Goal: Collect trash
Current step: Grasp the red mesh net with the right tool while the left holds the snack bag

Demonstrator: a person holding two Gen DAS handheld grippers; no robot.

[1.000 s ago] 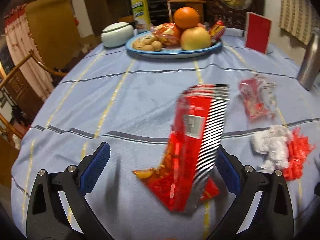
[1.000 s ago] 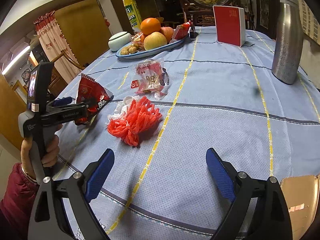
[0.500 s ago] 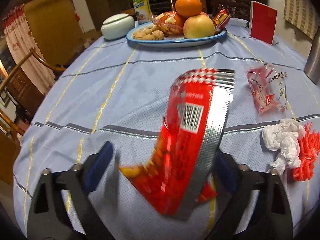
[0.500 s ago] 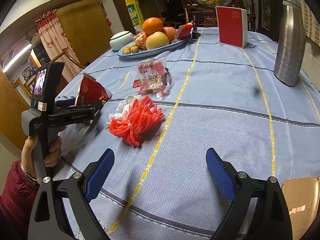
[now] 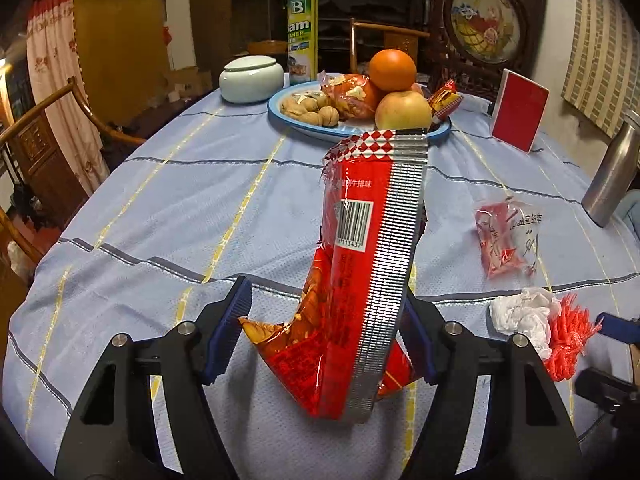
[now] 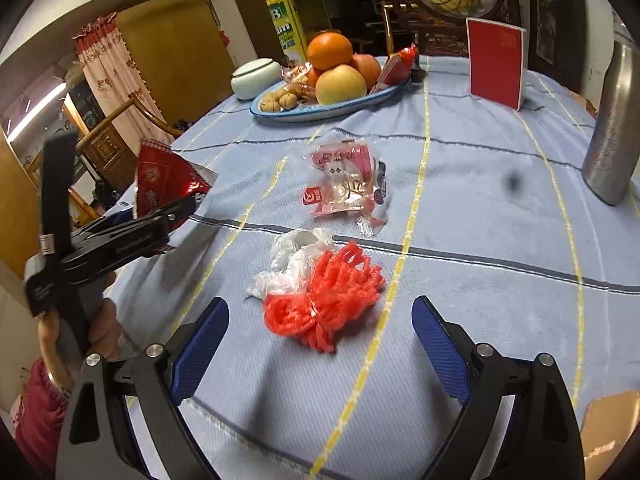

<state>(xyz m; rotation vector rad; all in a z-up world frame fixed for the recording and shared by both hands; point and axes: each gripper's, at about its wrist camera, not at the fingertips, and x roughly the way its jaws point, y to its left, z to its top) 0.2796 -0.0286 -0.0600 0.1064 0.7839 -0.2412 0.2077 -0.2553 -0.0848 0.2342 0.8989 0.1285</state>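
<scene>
Left tongs (image 5: 324, 332) narrowed around red snack bag (image 5: 360, 264); right tongs (image 6: 320, 344) apart.

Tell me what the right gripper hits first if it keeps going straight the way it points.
Probably the red net bundle, lying just ahead of the open right gripper, roughly centred between the pads, with white crumpled plastic touching its far side. Depth is uncertain.

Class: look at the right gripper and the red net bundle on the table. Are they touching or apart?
Apart. The right wrist view shows the right gripper open, with bare cloth between each pad and the red net, which lies just ahead of the fingertips.
</scene>
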